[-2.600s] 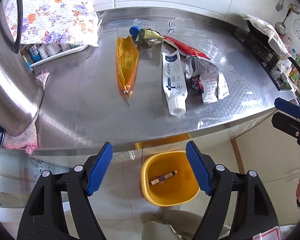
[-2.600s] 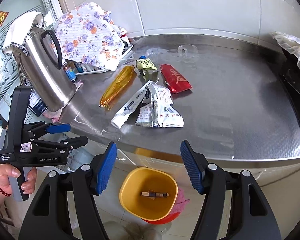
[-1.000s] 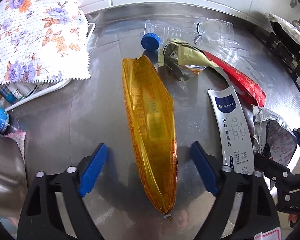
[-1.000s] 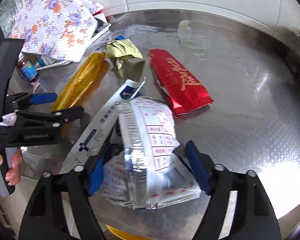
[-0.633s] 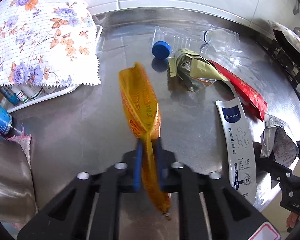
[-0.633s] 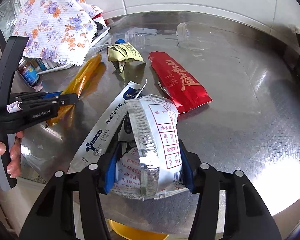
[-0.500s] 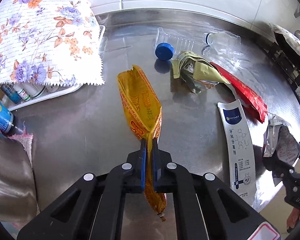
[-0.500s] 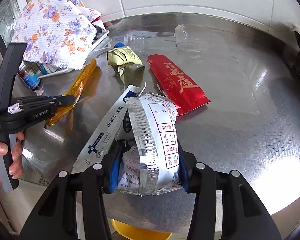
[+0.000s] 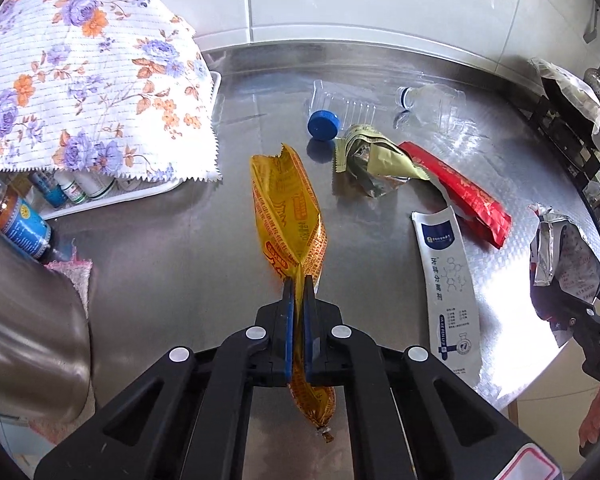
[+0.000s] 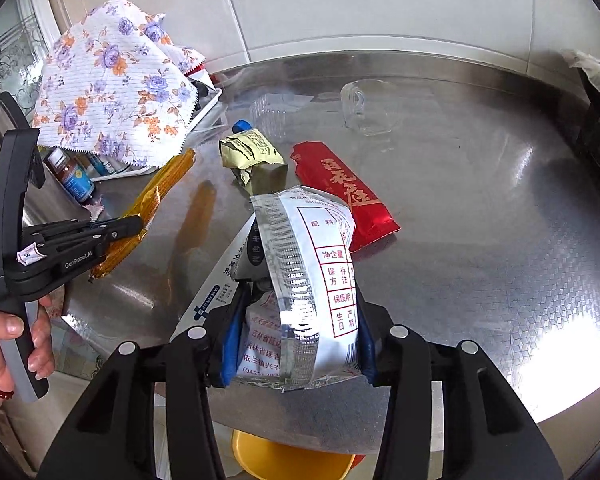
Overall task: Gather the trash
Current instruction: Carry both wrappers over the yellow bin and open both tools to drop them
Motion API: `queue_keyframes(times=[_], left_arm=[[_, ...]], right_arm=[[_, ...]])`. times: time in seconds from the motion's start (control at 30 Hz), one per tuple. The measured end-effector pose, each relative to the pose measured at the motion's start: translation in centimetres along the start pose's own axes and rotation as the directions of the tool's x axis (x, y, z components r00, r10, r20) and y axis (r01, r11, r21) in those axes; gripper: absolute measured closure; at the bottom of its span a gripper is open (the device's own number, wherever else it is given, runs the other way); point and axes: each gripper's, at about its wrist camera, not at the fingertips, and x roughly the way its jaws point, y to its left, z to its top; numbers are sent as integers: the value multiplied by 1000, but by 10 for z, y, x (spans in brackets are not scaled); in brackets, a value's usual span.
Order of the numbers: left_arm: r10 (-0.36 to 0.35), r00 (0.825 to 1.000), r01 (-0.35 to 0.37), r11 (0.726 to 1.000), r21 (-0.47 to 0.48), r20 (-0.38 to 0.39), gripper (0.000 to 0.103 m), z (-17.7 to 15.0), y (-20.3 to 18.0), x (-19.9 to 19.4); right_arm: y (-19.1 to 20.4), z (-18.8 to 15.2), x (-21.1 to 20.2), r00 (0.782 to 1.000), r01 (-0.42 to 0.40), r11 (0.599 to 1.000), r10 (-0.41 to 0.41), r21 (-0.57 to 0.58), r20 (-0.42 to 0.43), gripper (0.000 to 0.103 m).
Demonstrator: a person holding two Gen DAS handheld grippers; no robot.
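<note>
My left gripper [image 9: 297, 284] is shut on a long orange wrapper [image 9: 288, 208], pinched near its lower end and raised a little off the steel counter [image 9: 180, 272]. My right gripper [image 10: 300, 312] is shut on a crumpled white and silver packet [image 10: 312, 264], also held just above the counter. A white toothpaste tube [image 9: 448, 280], a red wrapper [image 9: 464, 196], a gold wrapper [image 9: 372, 164], a blue cap [image 9: 323, 124] and a clear bottle [image 9: 432, 104] lie on the counter. A yellow bin [image 10: 292, 460] shows below the counter's front edge.
A floral cloth [image 9: 80, 80] covers a tray of small bottles at the back left. A steel kettle [image 9: 24, 320] stands at the near left. A black stove [image 9: 572, 148] sits at the right. A hand [image 10: 16, 340] grips the left gripper's handle.
Both grippers went from open around their items to shut on them. The orange wrapper and the white packet have each risen slightly from the counter.
</note>
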Motion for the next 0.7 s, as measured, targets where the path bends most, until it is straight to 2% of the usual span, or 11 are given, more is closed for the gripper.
queue_keyframes(times=[0.2, 0.43, 0.7], left_arm=[[27, 999, -26, 999, -20, 29, 98, -12, -7, -28], [60, 996, -57, 997, -44, 63, 98, -43, -25, -63], [45, 996, -45, 999, -8, 71, 98, -80, -47, -89]], right_arm=[[-2, -6, -19, 999, -32, 999, 33, -22, 22, 55], [-5, -25, -48, 996, -79, 994, 82, -71, 44, 55], [-2, -61, -83, 994, -89, 992, 95, -90, 55, 55]])
